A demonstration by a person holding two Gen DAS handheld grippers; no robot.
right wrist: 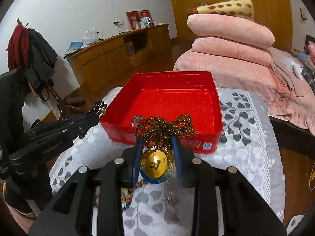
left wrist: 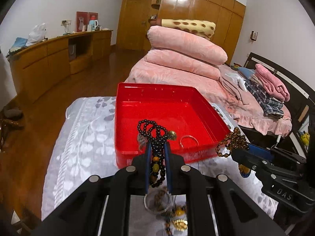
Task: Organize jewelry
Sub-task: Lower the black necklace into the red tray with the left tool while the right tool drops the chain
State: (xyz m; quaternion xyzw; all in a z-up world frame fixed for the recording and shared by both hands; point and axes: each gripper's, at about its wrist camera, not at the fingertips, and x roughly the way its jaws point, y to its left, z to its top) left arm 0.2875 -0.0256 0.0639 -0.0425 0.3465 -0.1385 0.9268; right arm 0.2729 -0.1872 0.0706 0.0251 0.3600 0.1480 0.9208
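Note:
A red plastic box (left wrist: 126, 118) (right wrist: 214, 106) stands open on a grey-white leaf-patterned cloth (left wrist: 82, 137). My left gripper (left wrist: 157, 144) is shut on a black bead necklace (left wrist: 152, 131) with amber beads, held over the box's near wall. A clear bangle (left wrist: 188, 140) lies inside the box. My right gripper (right wrist: 157, 137) is shut on a brown bead necklace (right wrist: 163, 126) with a gold and blue pendant (right wrist: 156, 165), held just before the box's near edge. That gripper and the brown necklace (left wrist: 233, 140) also show at the right of the left wrist view.
More jewelry lies on the cloth under my left gripper: a clear bangle (left wrist: 156, 204) and gold pieces (left wrist: 180, 223). A colourful bead string (right wrist: 128, 198) lies under my right gripper. A bed with folded pink quilts (left wrist: 185, 53) is behind the box.

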